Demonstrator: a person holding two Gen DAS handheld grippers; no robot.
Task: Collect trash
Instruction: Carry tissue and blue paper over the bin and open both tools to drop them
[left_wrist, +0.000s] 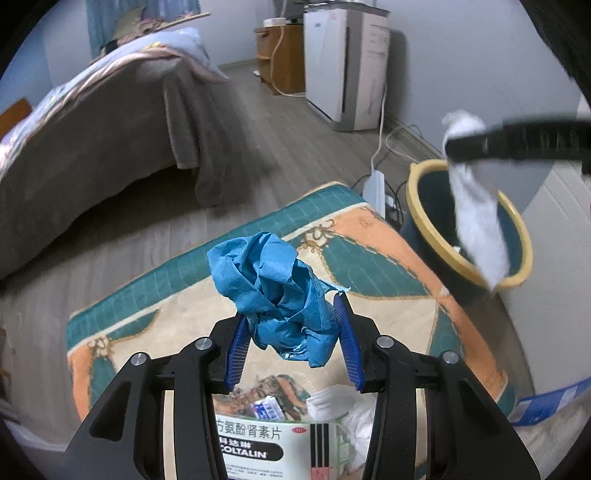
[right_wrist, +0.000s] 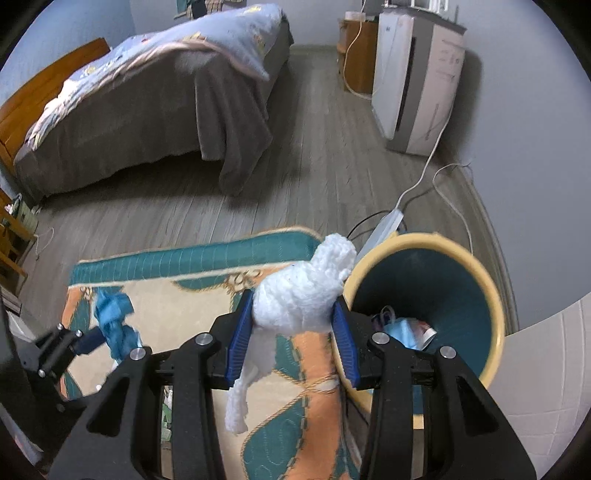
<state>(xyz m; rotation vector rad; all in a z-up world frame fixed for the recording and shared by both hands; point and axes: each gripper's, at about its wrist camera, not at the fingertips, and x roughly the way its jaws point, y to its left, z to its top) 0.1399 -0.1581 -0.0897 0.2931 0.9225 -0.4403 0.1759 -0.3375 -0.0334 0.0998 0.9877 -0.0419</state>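
My left gripper (left_wrist: 291, 332) is shut on a crumpled blue paper (left_wrist: 277, 291) and holds it above the patterned rug (left_wrist: 388, 258). My right gripper (right_wrist: 293, 328) is shut on a white crumpled tissue (right_wrist: 299, 295) beside the near rim of the teal bin with a yellow rim (right_wrist: 476, 284). In the left wrist view the tissue (left_wrist: 476, 225) hangs in front of the bin's (left_wrist: 436, 206) opening. The bin holds a blue mask and other scraps (right_wrist: 404, 328). The left gripper with the blue paper (right_wrist: 114, 325) also shows at the left of the right wrist view.
On the rug below the left gripper lie a medicine box (left_wrist: 258, 443), a small packet (left_wrist: 267, 406) and white tissues (left_wrist: 343, 410). A bed (right_wrist: 147, 110), a white appliance (right_wrist: 413, 81), a power strip with cables (right_wrist: 388, 225) and a white cabinet (right_wrist: 546, 369) surround the spot.
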